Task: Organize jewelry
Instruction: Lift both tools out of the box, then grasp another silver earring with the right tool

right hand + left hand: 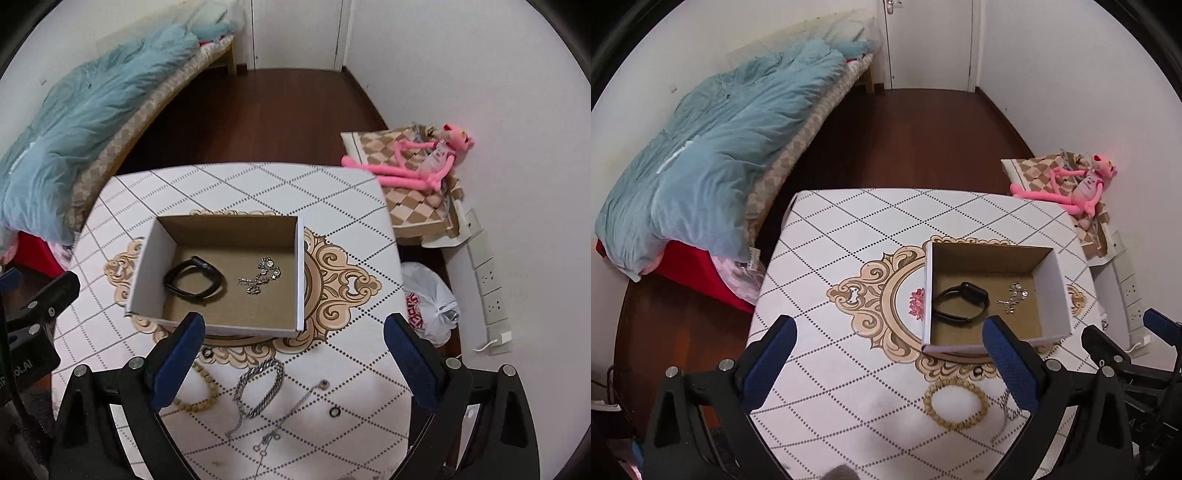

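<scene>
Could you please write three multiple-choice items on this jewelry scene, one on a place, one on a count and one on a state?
1. Where is the black watch?
A. In the cardboard box
B. On the floor
C. On the bed

2. How many items lie in the box?
A. None
B. Two
C. Five

3. How is the right gripper?
A. Shut on a chain
B. Holding the box
C. Open and empty

Answers:
1 A, the watch lies on the box bottom.
2 B, only the watch and a silver bracelet are inside.
3 C, its blue fingers stand wide apart above the table with nothing between them.
</scene>
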The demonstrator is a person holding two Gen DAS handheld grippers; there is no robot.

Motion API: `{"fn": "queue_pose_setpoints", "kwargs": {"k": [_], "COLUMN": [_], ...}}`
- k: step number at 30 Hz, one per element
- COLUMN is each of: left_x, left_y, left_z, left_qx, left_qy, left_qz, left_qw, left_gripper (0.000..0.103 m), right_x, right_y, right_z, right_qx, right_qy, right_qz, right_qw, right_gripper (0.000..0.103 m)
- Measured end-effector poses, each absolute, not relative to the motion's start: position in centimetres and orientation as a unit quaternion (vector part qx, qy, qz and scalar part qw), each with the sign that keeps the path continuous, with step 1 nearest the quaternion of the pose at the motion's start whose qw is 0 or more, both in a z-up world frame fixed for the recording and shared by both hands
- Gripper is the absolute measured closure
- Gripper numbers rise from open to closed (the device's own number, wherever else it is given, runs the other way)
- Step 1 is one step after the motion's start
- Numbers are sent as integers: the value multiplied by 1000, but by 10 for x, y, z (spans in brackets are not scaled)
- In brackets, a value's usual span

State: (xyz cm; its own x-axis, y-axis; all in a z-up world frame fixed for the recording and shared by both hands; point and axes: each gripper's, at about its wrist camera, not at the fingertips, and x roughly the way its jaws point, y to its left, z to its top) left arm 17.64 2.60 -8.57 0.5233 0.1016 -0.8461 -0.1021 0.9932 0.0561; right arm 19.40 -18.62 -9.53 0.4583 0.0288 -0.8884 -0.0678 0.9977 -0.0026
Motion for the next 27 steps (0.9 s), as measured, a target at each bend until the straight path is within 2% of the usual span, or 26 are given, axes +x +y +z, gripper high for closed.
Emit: {"fn": "queue_pose_setpoints", "kwargs": {"k": [9,16,20,27], "left_x": [136,116,107,92], "left_y": [31,35,37,45], "left_z": [-57,-57,-84,-165], "left_qx": [-10,-16,-10,-1], "left_qy": [467,464,477,541], "left_qz": [51,65,77,97], "left_qw": [883,884,876,835], "left_gripper": [0,0,0,0], "right_x": [146,126,119,95], "right_y": [-189,-196,-205,-215], "right_z": [-52,-47,-79,-174], "right_qx": [-12,15,33,79], "right_qy": [485,482,509,587], "right_qz": [30,37,32,50], "right_qw": [874,875,859,804], "right_gripper": [4,4,4,5]}}
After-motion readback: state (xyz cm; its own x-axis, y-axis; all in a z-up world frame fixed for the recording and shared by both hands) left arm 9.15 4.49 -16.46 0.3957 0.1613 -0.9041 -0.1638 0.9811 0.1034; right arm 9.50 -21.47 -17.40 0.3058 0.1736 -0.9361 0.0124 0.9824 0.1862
